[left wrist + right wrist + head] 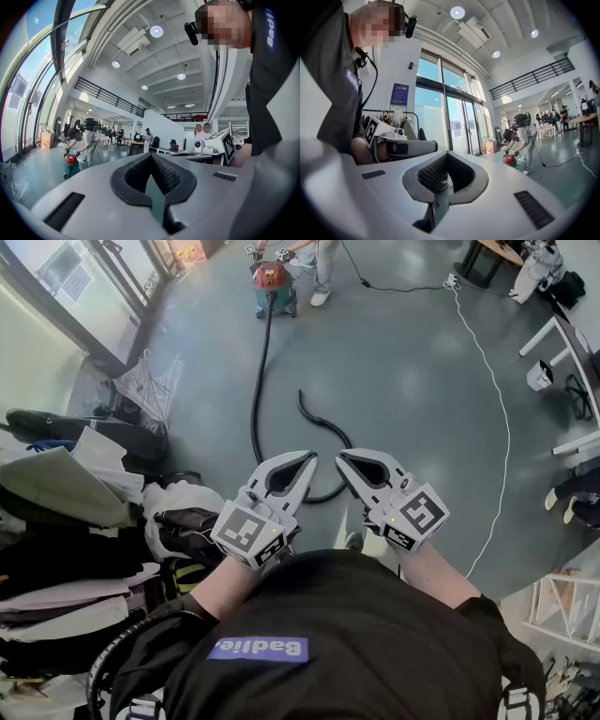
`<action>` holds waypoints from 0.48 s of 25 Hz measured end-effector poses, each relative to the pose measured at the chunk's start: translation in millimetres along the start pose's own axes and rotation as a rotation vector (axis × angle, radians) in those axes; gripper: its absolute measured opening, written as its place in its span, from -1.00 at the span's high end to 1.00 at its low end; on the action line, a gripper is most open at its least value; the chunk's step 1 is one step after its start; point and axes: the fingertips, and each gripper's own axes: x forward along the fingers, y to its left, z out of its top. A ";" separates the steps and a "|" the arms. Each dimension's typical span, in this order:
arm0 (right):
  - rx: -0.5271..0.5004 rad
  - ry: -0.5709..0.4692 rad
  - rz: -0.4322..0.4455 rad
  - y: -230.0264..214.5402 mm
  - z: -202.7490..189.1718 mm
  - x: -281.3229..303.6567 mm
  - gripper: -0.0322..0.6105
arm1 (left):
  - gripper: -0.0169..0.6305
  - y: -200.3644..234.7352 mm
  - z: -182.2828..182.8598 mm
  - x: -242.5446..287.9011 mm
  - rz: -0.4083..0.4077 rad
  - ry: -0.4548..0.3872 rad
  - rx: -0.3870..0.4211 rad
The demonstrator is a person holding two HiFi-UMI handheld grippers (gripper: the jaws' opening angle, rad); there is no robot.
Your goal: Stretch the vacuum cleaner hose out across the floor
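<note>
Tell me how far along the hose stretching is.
Done: nothing; the hose runs from the vacuum cleaner but hooks back near you. In hand: nothing, left tool and right tool are shut and empty. Left: grab the free end and pull it straight.

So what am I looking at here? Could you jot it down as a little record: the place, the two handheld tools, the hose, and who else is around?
Place: large hall with a grey floor
Left gripper: jaws together, nothing held
Right gripper: jaws together, nothing held
Vacuum cleaner: red, far across the floor
Hose: black, runs from the vacuum cleaner toward the grippers, then hooks back; not straight
Other person: bent over the vacuum cleaner
Cable: white, curving along the floor on the right
Clothes: piled at the left
</note>
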 end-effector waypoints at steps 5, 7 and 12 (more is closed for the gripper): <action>0.003 0.006 0.002 -12.1 -1.0 -3.4 0.89 | 0.92 0.6 -2.0 11.8 0.004 0.007 -0.002; 0.006 0.009 0.005 -16.7 -2.0 -3.6 0.89 | 0.92 1.6 -2.7 16.7 0.006 0.009 -0.002; 0.017 0.000 0.010 -30.4 -2.8 -8.1 0.89 | 0.92 1.7 -4.7 31.0 0.019 0.015 -0.001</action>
